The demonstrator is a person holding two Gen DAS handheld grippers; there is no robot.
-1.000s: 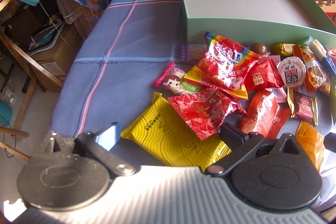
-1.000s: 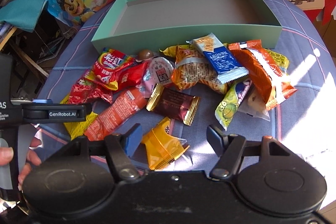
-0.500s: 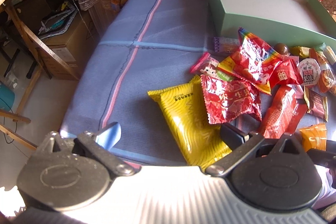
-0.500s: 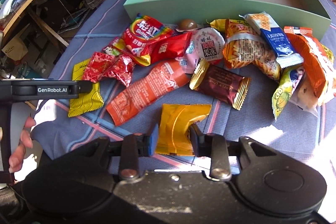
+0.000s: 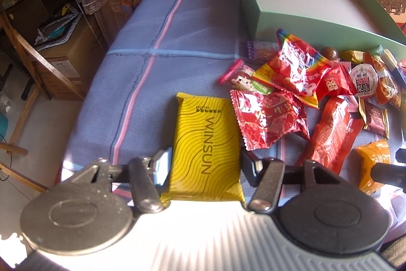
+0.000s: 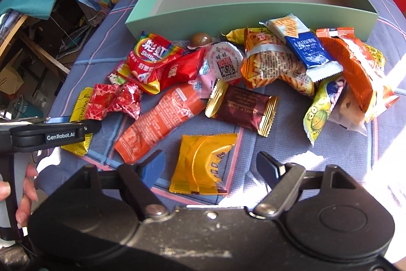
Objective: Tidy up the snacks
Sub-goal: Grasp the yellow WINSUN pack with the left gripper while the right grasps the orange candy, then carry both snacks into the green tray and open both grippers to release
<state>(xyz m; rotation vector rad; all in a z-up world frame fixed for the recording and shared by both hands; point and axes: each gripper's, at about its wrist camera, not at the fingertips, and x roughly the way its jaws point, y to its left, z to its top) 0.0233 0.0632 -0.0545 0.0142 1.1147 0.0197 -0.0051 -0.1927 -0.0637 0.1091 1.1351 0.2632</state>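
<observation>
1. Now my left gripper [image 5: 204, 166] has closed in around the yellow WINSUN packet [image 5: 206, 144], fingers flanking it, maybe touching.
2. Meanwhile my right gripper [image 6: 210, 166] has reopened wide around the orange packet [image 6: 203, 164], releasing it.
3. Nothing is boxed yet: one empty green box [image 6: 253, 18] at twelve o'clock, roughly sixteen snacks outside.
</observation>
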